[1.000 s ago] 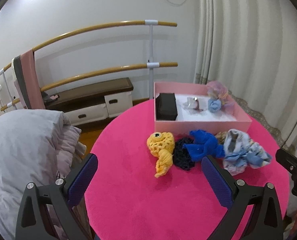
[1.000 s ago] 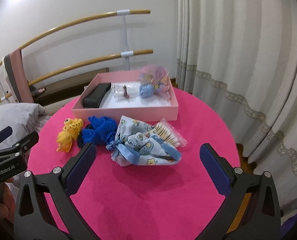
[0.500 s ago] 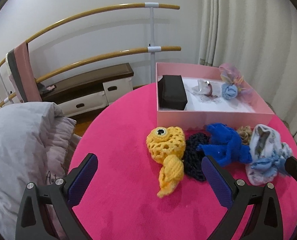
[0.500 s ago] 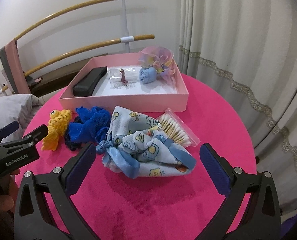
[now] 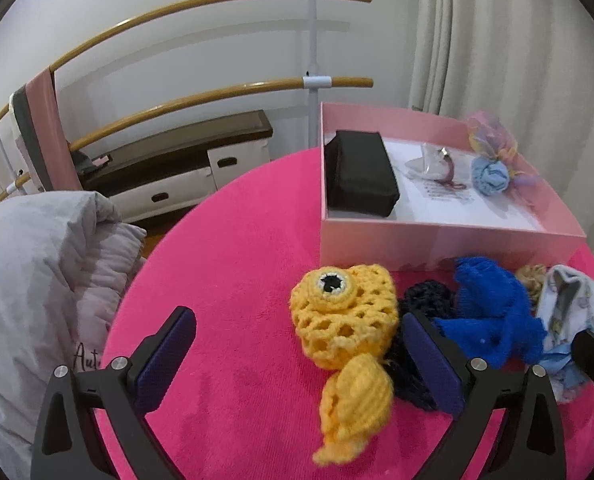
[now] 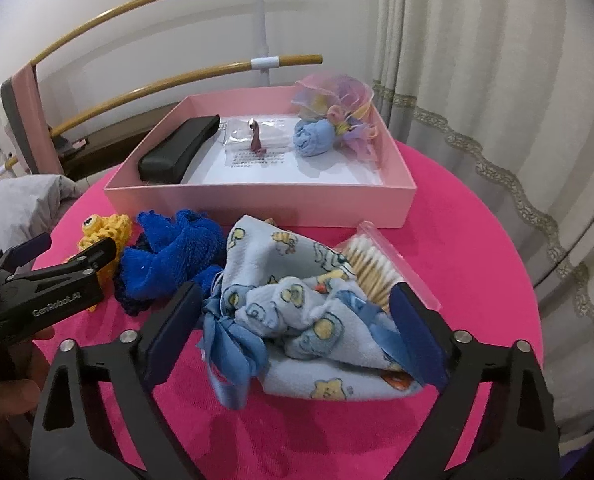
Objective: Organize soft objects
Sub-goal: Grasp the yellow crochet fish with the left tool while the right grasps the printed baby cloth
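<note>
partly done — a rolled light-blue cloth (image 6: 312, 140) lies in the shallow pink cardboard box (image 6: 257, 204). the yellow crochet fish (image 5: 345, 320), royal-blue knit piece (image 6: 173, 256) and printed pale-blue baby cloth (image 6: 297, 312) remain on the magenta tablecloth (image 6: 457, 240). left gripper (image 5: 297, 364) and right gripper (image 6: 293, 332) — both spread wide, holding nothing.

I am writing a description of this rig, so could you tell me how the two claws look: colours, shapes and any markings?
Both are alike. The left claw and the right claw each have two matte black, angular arms with silver screws, ending in flat dark blue pads. In the right wrist view, the left claw's body carries white lettering reading "GenRobot.AI". No cables show.
</note>
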`<state>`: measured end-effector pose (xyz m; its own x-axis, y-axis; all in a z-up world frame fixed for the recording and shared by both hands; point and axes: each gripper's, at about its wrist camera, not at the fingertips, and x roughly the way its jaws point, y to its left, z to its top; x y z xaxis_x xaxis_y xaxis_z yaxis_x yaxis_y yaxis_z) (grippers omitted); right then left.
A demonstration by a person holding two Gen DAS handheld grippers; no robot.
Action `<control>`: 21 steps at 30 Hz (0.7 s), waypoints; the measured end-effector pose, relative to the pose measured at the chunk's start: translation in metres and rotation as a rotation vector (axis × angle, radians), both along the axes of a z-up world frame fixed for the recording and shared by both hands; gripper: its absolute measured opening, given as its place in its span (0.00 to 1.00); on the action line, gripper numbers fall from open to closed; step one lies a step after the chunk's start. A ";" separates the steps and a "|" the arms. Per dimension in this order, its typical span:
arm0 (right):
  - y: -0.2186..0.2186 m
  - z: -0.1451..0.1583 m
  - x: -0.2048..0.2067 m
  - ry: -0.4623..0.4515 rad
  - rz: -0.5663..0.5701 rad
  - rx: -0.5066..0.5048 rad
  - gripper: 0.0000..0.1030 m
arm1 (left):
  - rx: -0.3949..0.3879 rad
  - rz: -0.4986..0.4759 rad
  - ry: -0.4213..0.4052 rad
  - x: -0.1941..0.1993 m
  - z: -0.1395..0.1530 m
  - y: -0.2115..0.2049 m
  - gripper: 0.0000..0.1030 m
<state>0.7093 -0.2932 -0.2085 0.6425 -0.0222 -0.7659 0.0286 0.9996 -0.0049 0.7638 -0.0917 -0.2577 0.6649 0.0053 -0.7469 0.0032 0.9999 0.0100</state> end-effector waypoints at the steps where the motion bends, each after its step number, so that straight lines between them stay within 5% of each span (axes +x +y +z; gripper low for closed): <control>1: 0.000 -0.001 0.001 0.001 0.000 0.000 0.88 | -0.002 -0.001 0.008 0.003 -0.004 0.001 0.92; 12: 0.001 -0.006 0.004 0.004 0.003 -0.004 0.88 | -0.044 -0.045 0.054 0.028 -0.022 -0.002 0.48; 16: -0.005 -0.007 0.000 -0.002 -0.001 0.021 0.81 | -0.056 -0.058 0.050 0.022 -0.021 0.000 0.33; 21: -0.013 0.000 -0.011 -0.015 -0.004 0.055 0.75 | -0.067 -0.068 0.046 0.007 -0.015 0.008 0.27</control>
<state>0.6982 -0.3059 -0.2084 0.6539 0.0169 -0.7563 0.0322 0.9982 0.0502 0.7704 -0.0839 -0.2726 0.6274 -0.0900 -0.7735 0.0700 0.9958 -0.0590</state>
